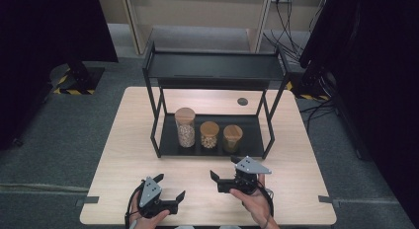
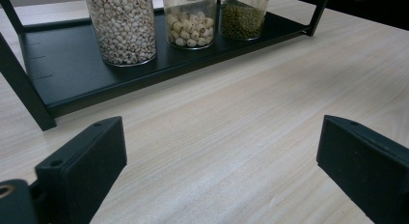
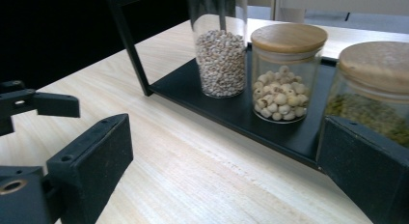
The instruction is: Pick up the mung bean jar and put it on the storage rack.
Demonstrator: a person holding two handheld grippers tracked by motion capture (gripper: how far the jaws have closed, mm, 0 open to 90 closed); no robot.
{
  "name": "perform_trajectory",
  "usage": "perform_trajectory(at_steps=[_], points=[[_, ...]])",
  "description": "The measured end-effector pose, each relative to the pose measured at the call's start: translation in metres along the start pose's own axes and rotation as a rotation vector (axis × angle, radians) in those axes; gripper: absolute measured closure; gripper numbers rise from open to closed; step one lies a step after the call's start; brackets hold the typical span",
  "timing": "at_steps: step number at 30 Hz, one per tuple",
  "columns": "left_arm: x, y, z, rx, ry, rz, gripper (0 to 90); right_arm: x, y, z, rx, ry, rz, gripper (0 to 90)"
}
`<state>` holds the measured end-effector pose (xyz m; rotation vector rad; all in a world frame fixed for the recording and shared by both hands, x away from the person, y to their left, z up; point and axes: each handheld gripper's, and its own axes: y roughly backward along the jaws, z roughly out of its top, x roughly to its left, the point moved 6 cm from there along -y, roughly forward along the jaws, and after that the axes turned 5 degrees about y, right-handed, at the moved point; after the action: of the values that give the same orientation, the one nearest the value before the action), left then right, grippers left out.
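Three clear glass jars with round wooden lids stand upright, long axes vertical, in one row on the bottom shelf of the black metal two-tier rack. The tall jar of pale small grains is at the rack's left end. The shorter jar of round cream-coloured seeds stands in the middle, just beside it. The short jar of green beans is nearest the rack's right side.

The rack sits on the light wooden table. In front of the rack, two grippers hover over bare wood. The left gripper has its jaws spread apart, holding nothing. The right gripper, nearer the rack and close to the green-bean jar, is likewise spread wide and empty.
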<state>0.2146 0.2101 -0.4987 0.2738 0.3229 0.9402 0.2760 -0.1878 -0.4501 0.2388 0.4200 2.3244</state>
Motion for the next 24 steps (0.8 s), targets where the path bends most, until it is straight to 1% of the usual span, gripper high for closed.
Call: perform_trajectory(at_steps=[6,17,24], points=[[0.0,0.001,0.0,-0.002,0.0,0.002,3.0,0.004,0.001,-0.004,0.001,0.0,0.023,5.9],[0.001,0.002,0.001,-0.009,-0.001,0.006,3.0,0.011,-0.003,-0.016,0.029,0.002,0.054,5.9],[0.001,0.002,0.001,-0.011,-0.004,0.009,3.0,0.015,-0.005,-0.02,0.039,0.004,0.071,5.9]])
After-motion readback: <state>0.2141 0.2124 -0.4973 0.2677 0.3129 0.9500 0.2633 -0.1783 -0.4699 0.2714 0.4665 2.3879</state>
